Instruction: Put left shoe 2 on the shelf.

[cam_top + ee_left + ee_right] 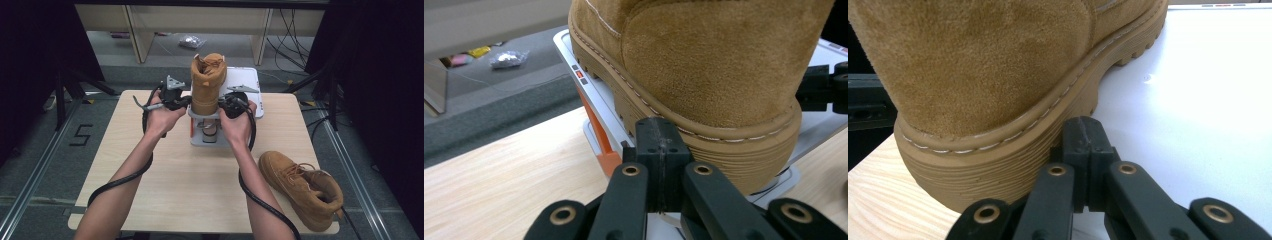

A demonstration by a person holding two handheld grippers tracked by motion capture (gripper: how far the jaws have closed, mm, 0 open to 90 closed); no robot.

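Observation:
A tan suede boot (208,82) stands upright, heel toward me, on a white plate (246,80) carried by a grey stand (210,140) with an orange part (600,142). My left gripper (188,102) is at the heel's left side. Its jaws are shut with nothing between them, and its tips (659,131) rest against the ribbed sole (744,165). My right gripper (223,104) mirrors it at the heel's right side, shut and empty, with tips (1087,131) against the sole edge (998,170). Each gripper also shows dimly behind the heel in the other's view.
A second tan boot (300,187) lies on its side at the table's front right corner. The wooden table (150,170) ends just behind the stand. A plastic bag (191,41) lies on the floor beyond, between wooden furniture legs. Cables trail from both grippers.

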